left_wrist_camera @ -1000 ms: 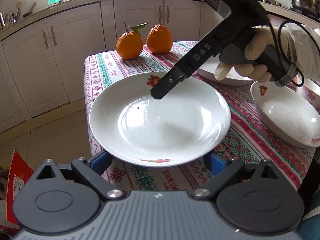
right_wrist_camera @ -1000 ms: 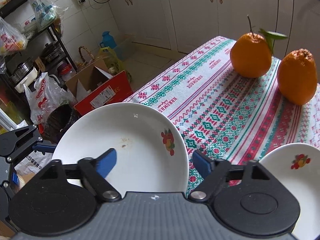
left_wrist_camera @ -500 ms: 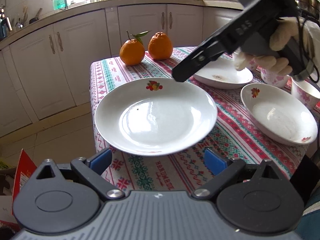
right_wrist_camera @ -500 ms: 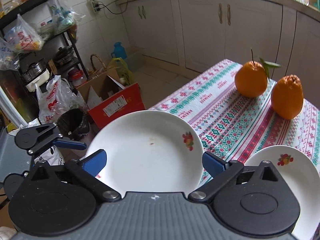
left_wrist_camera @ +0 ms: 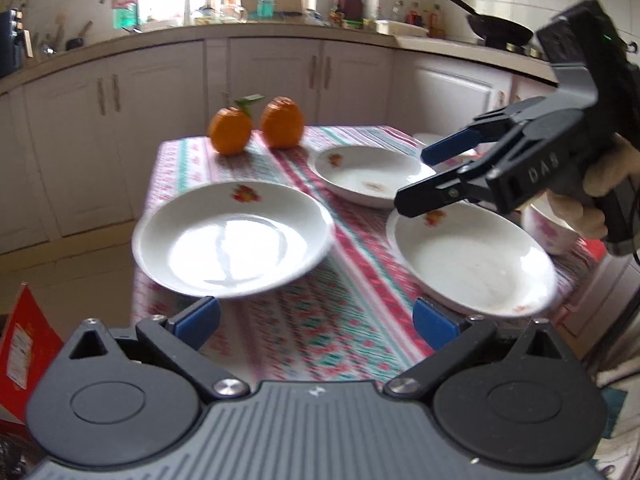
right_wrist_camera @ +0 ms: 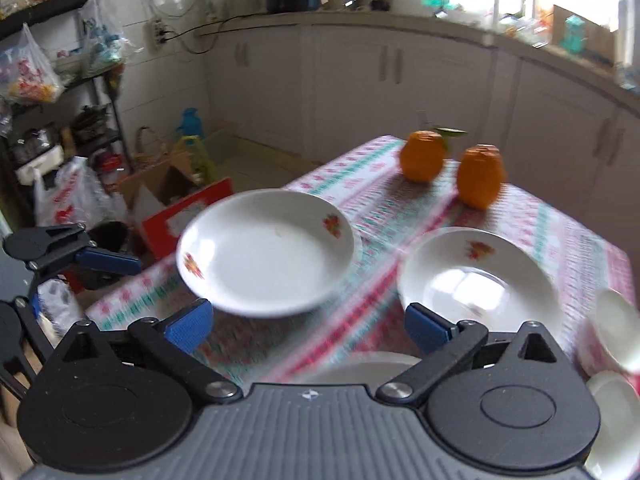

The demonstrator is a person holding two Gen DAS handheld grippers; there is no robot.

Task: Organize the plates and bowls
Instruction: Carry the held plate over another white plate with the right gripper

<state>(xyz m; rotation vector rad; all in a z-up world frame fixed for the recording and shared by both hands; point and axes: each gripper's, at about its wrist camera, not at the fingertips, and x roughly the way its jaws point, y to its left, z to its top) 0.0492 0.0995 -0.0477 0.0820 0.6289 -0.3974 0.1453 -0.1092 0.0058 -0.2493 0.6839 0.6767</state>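
Observation:
Three white flowered plates lie apart on the patterned tablecloth (left_wrist_camera: pixel 344 320): a left plate (left_wrist_camera: pixel 234 236) by the table's left edge, a far plate (left_wrist_camera: pixel 368 174) and a right plate (left_wrist_camera: pixel 472 260). My left gripper (left_wrist_camera: pixel 316 322) hovers at the near edge with nothing between its fingers, its jaws still opening. My right gripper (left_wrist_camera: pixel 414 180), in a gloved hand, hangs open above the right plate's far rim. In the right wrist view, that gripper (right_wrist_camera: pixel 308 326) is empty, facing the left plate (right_wrist_camera: pixel 268 264) and the far plate (right_wrist_camera: pixel 476 280). The left gripper (right_wrist_camera: pixel 72 280) shows at the left.
Two oranges (left_wrist_camera: pixel 256 128) stand at the table's far end. Pink-flowered bowls or cups (left_wrist_camera: pixel 552 232) sit at the right edge (right_wrist_camera: pixel 616 328). A red box (right_wrist_camera: pixel 184 216) and bags stand on the floor left of the table. White cabinets run behind.
Both grippers drew back and rose from the left plate, which stays on the cloth. The right gripper swung right over the right plate, and its jaws widened.

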